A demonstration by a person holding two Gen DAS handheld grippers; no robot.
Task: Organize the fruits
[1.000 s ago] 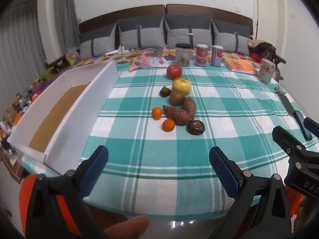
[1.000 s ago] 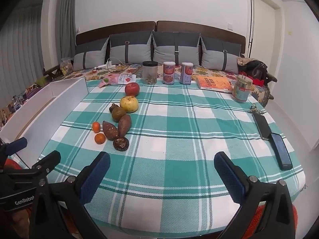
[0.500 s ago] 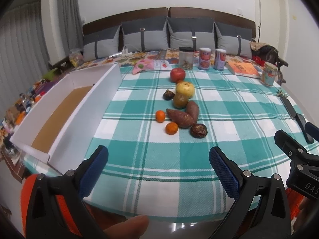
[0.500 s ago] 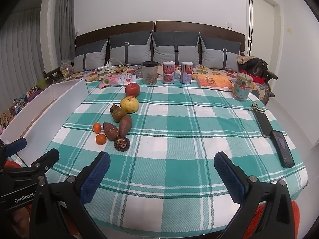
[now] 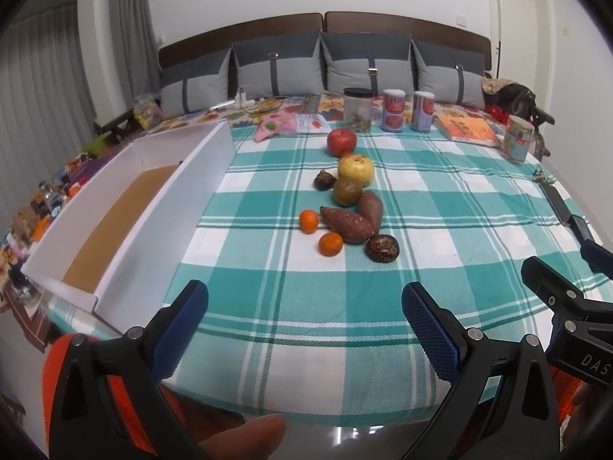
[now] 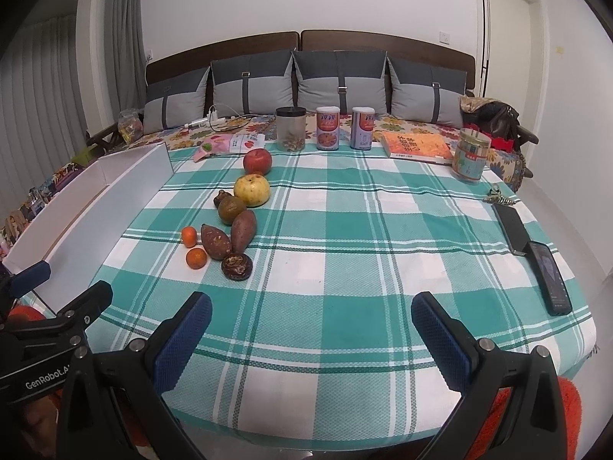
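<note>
Fruits lie in a loose row on the checked tablecloth (image 5: 440,199): a red apple (image 5: 341,142) farthest, then a yellow apple (image 5: 356,169), two sweet potatoes (image 5: 346,224) touching each other, and two small oranges (image 5: 330,244) nearer. A white box (image 5: 153,207) stands to their left. The left gripper (image 5: 304,320) hovers over the near edge, its fingers spread wide and holding nothing.

In the right wrist view, the same fruits sit left of center. The right gripper (image 6: 311,327) also has its fingers spread apart, empty. A phone (image 6: 550,276) lies near the right edge.
</note>
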